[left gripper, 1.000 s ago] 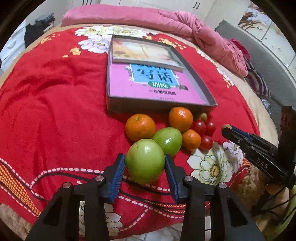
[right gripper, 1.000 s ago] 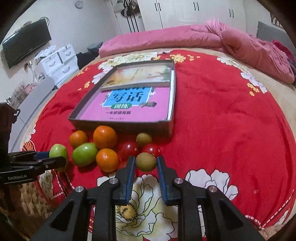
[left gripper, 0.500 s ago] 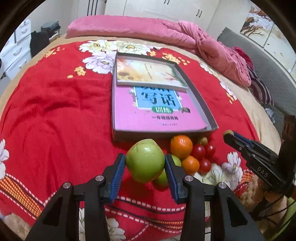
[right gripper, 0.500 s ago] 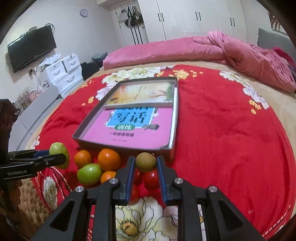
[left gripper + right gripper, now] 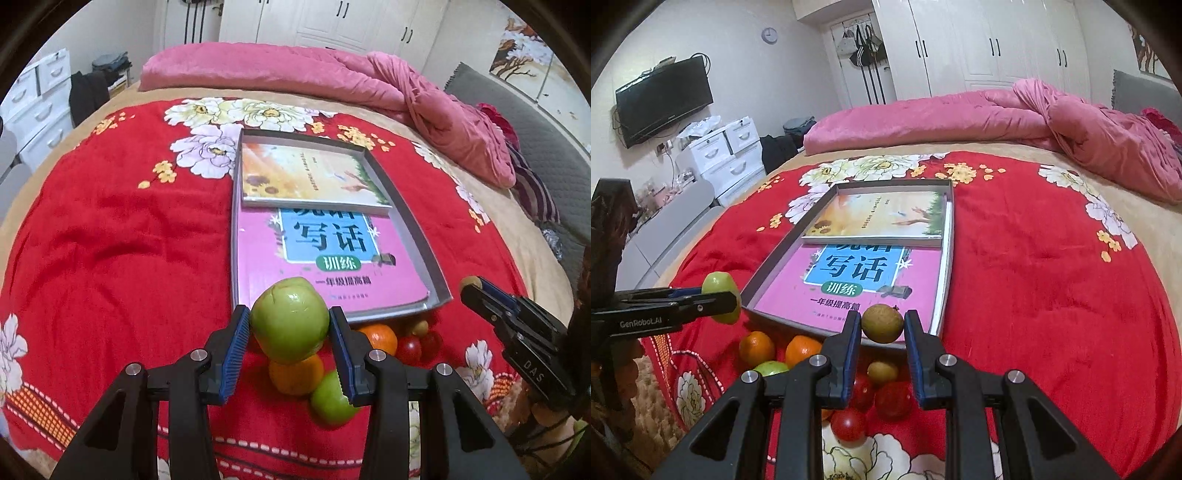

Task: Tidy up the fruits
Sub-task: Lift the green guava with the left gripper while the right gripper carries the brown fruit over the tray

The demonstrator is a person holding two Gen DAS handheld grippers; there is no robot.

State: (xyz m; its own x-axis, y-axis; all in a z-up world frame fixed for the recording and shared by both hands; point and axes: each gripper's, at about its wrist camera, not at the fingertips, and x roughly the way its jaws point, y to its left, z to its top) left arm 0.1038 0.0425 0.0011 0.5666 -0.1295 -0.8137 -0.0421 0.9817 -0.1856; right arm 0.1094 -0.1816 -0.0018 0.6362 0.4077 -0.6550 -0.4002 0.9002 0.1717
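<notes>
My left gripper (image 5: 290,319) is shut on a large green apple (image 5: 290,319), held in the air just before the near edge of a grey tray (image 5: 439,291). My right gripper (image 5: 882,323) is shut on a small brown-green round fruit (image 5: 882,323), also lifted near the tray's (image 5: 943,280) front edge. Below them on the red bedspread lie oranges (image 5: 295,374) (image 5: 757,349), a second green apple (image 5: 330,404), red cherry tomatoes (image 5: 894,400) and another small brown fruit (image 5: 882,371). In the right wrist view the left gripper (image 5: 722,302) shows at the left with its apple (image 5: 718,284).
The tray holds a pink book (image 5: 325,258) with a yellow-green book (image 5: 306,177) on top of its far half. A pink quilt (image 5: 332,77) lies across the far end of the bed. White drawers (image 5: 720,151) and a wall television (image 5: 665,98) stand at the left.
Both grippers have risen with their fruit and tilted up toward the tray. The loose fruit has slid lower in both views, and more of the room shows.
</notes>
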